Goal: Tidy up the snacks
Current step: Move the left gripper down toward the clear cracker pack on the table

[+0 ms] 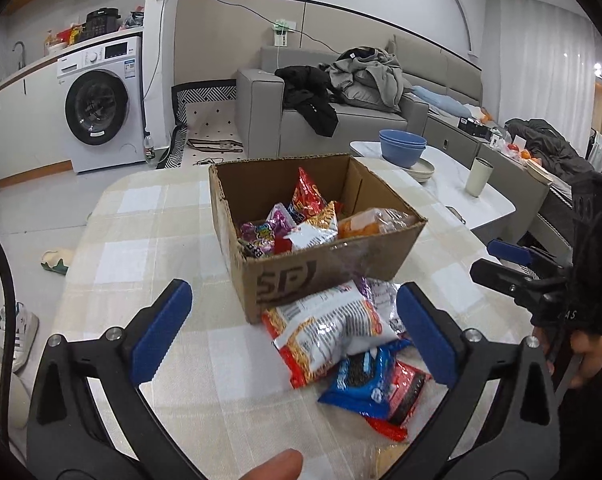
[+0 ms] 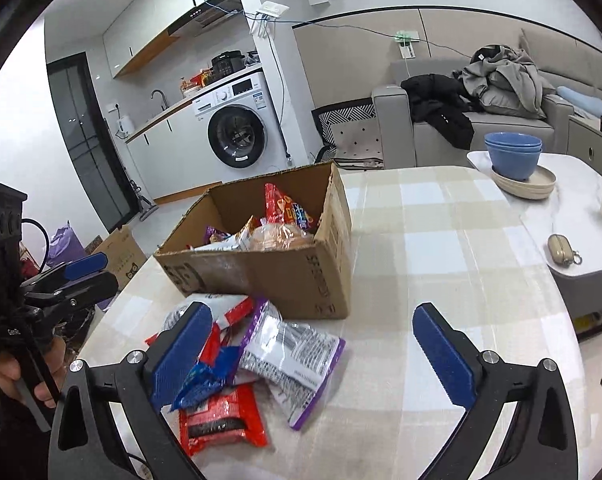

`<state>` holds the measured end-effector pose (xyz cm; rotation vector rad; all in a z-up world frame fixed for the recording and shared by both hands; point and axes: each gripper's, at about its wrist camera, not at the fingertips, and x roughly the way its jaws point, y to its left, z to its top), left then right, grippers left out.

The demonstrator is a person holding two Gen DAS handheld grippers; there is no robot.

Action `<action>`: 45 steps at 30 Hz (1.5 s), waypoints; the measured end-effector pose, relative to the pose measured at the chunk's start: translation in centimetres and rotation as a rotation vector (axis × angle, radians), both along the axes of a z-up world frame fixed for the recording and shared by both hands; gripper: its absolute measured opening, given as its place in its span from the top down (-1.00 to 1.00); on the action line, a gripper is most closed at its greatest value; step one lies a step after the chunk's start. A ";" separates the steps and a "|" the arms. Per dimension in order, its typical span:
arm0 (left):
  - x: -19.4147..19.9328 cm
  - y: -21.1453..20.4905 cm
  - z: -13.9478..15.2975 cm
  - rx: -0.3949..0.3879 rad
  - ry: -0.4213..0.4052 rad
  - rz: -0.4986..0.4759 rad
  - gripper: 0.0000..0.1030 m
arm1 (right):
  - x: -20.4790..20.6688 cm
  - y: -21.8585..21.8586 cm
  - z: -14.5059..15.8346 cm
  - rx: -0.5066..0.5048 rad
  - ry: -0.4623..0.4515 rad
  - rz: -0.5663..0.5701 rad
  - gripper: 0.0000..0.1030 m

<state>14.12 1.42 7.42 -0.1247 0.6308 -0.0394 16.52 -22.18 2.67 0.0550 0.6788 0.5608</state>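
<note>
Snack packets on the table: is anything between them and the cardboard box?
Nothing visible. The snack packets lie against the cardboard box, whose top is open. Both the left gripper and right gripper are open, empty.

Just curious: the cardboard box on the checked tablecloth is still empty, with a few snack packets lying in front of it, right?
Not quite. The cardboard box already holds several snack packets, as the left wrist view shows. The loose packets do lie in front of it on the checked tablecloth.
</note>
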 end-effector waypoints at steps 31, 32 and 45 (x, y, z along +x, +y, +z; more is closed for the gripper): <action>-9.0 -4.8 -5.2 0.021 0.134 -0.097 -0.98 | -7.2 -1.2 -0.1 -0.033 -0.020 0.052 -0.99; -9.1 -5.0 -5.5 0.022 0.141 -0.103 -0.98 | -7.3 -1.2 0.0 -0.034 -0.025 0.049 -0.99; -9.2 -8.3 -7.7 0.090 0.200 -0.209 -0.98 | -7.8 -0.2 0.1 -0.064 -0.017 0.076 -0.99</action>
